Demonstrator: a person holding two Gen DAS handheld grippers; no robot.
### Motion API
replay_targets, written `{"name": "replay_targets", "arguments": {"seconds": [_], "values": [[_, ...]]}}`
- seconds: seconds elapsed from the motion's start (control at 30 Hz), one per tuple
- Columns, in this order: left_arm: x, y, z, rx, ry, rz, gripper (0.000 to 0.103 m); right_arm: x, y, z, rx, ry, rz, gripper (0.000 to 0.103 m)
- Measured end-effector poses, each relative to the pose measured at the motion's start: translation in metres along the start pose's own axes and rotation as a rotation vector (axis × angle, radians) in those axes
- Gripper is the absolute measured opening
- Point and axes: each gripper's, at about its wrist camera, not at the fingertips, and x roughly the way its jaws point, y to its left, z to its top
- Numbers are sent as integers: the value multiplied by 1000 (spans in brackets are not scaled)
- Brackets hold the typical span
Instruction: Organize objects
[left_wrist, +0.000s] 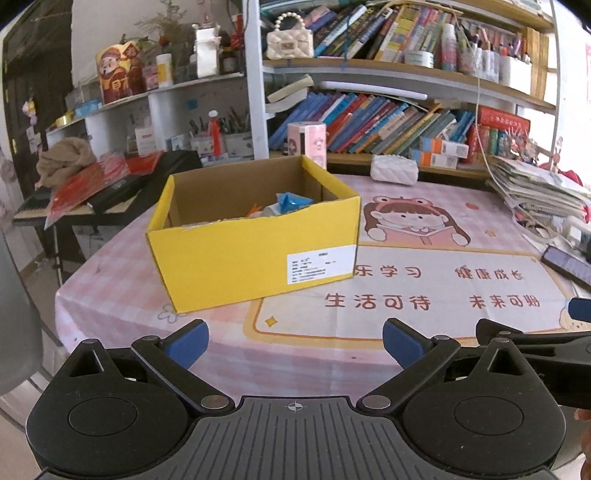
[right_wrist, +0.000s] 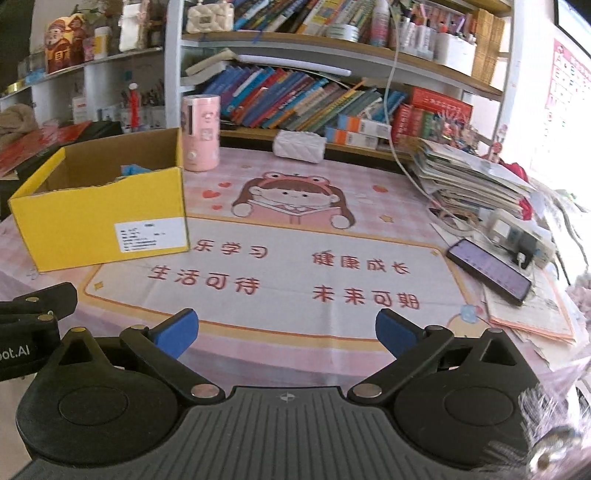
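Both grippers' fingers (left_wrist: 188, 341) (right_wrist: 177, 330) stand apart, empty, before a yellow cardboard box (left_wrist: 255, 251) holding blue items (left_wrist: 290, 202).

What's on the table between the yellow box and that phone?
Nothing: between the yellow box and the phone, the right wrist view shows only bare printed tablecloth.

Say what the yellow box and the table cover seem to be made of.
Box: corrugated cardboard, likely; matte yellow outside, raw brown inside, torn front rim, paper label stuck on. Cover: probably printed plastic or vinyl sheet; slight sheen, fold creases, cartoon print. Fabric cannot be ruled out.
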Motion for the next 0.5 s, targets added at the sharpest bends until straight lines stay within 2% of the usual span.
{"name": "replay_targets", "arguments": {"seconds": [0.2,0.5], "values": [[3,-12,3,7,-3,11,102,2,-9,0,7,4,-33,103],[12,-24,8,6,17,65,102,14,-15,2,48,43,-96,103]]}}
